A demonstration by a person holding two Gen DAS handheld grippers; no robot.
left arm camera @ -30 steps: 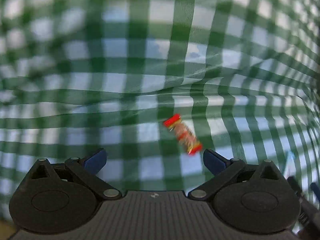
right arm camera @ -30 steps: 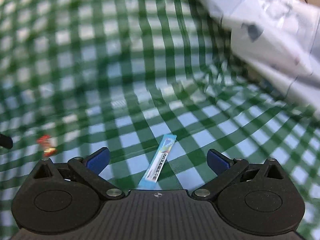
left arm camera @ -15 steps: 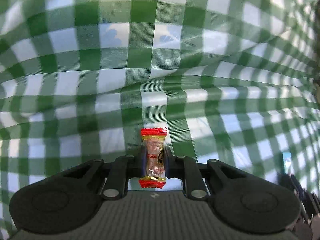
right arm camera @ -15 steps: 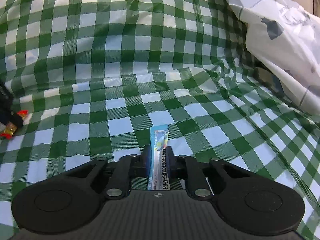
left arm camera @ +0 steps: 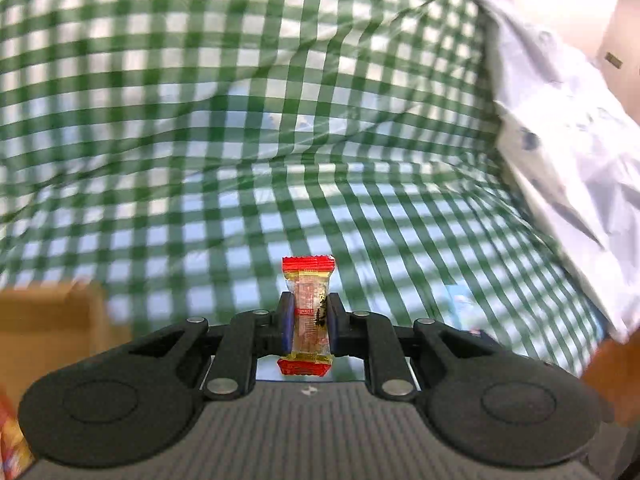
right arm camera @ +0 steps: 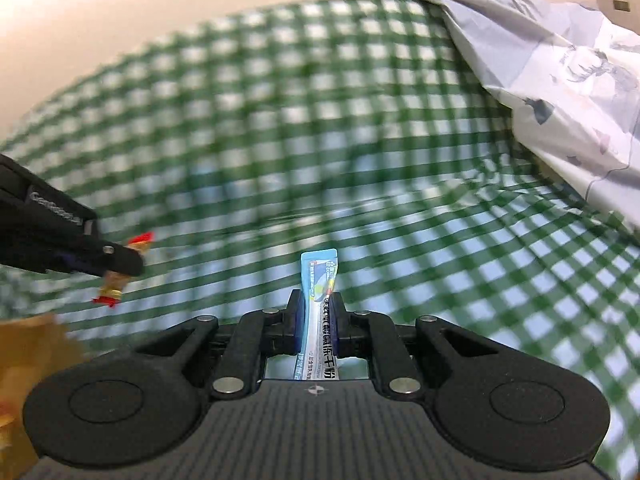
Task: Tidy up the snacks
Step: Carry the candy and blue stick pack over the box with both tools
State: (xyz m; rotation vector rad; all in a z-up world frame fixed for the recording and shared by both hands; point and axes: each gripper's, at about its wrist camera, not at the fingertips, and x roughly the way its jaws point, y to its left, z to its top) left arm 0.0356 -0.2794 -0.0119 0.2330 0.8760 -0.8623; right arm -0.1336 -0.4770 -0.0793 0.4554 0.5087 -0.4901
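My left gripper (left arm camera: 307, 322) is shut on a small candy (left arm camera: 308, 292) in a clear wrapper with red ends, held upright above the green checked cloth (left arm camera: 240, 140). My right gripper (right arm camera: 317, 322) is shut on a long light-blue sachet (right arm camera: 319, 300), also lifted off the cloth. In the right wrist view the left gripper (right arm camera: 116, 266) shows at the left edge with the candy (right arm camera: 120, 276) between its fingers.
A crumpled white printed bag (left arm camera: 568, 152) lies on the cloth at the right; it also shows in the right wrist view (right arm camera: 560, 60). A brown cardboard box (left arm camera: 48, 320) sits at lower left, its edge also in the right wrist view (right arm camera: 28, 356). Colourful packaging (left arm camera: 10, 440) peeks at the bottom left.
Both grippers closed on their snacks about half a second ago. Since then both have lifted away from the cloth, and the box and the white bag have come into view.
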